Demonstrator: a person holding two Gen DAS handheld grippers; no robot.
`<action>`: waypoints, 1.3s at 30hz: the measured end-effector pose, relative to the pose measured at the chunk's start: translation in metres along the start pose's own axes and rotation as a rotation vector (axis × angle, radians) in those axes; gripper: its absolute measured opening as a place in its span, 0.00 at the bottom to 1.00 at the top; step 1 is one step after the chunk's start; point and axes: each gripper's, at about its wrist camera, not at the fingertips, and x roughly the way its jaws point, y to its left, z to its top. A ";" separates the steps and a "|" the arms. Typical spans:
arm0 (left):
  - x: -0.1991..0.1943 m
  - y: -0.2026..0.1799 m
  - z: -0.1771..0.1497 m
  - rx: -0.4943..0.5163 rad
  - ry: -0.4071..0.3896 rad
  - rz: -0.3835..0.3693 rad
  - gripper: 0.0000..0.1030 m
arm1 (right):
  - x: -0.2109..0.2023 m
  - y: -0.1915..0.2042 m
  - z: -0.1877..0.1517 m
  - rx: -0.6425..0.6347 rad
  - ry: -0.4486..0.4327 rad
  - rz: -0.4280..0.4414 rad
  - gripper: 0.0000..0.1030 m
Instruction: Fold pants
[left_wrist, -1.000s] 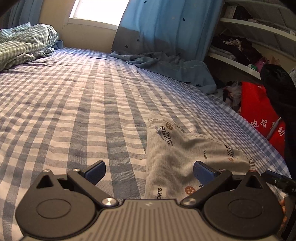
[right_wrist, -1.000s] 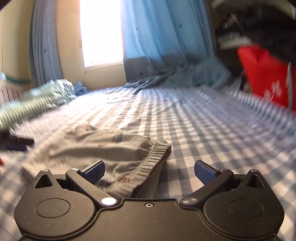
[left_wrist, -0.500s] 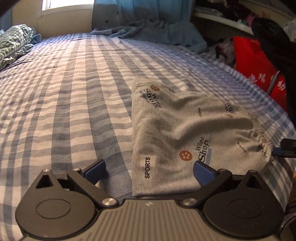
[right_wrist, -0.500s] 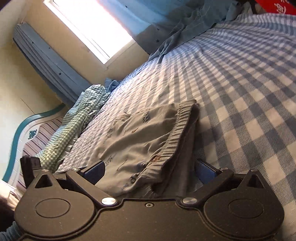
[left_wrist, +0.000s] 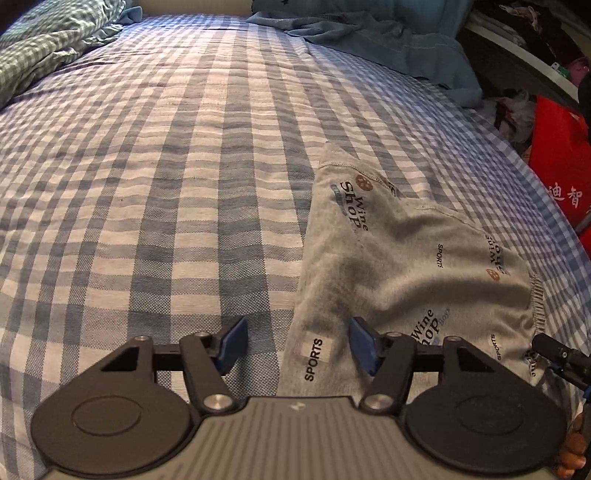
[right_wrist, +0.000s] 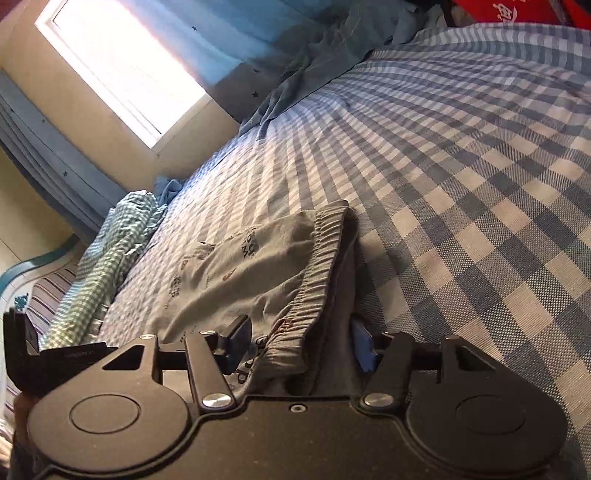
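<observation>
While pants (left_wrist: 406, 266) lying flat on checked bed (left_wrist: 166, 184), left gripper (left_wrist: 295, 343) narrowing around leg edge, right gripper (right_wrist: 301, 343) narrowing around waistband (right_wrist: 321, 266), neither pinching yet; soft, light, floppy — taking thick edges.

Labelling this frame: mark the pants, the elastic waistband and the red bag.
pants (left_wrist: 399, 266), left wrist view, grey middle panel.
elastic waistband (right_wrist: 321, 258), right wrist view, ribbed band.
red bag (left_wrist: 557, 147), left wrist view, front face.

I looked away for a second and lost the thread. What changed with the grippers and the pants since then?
Both grippers have just been closing: the left gripper around the grey pants' hem edge, the right gripper around the elastic waistband, neither clearly pinching yet. The right one rolled sideways. The pants stayed flat on the checked bedsheet.
</observation>
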 end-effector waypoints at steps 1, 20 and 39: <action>0.000 -0.003 0.000 0.011 -0.002 0.003 0.60 | 0.000 0.003 -0.002 -0.011 -0.005 -0.018 0.59; -0.013 -0.039 -0.005 0.106 -0.041 0.034 0.11 | -0.010 0.001 -0.006 0.123 -0.056 -0.022 0.21; -0.090 -0.035 0.029 0.211 -0.259 0.124 0.09 | 0.005 0.117 0.049 -0.038 -0.082 0.138 0.18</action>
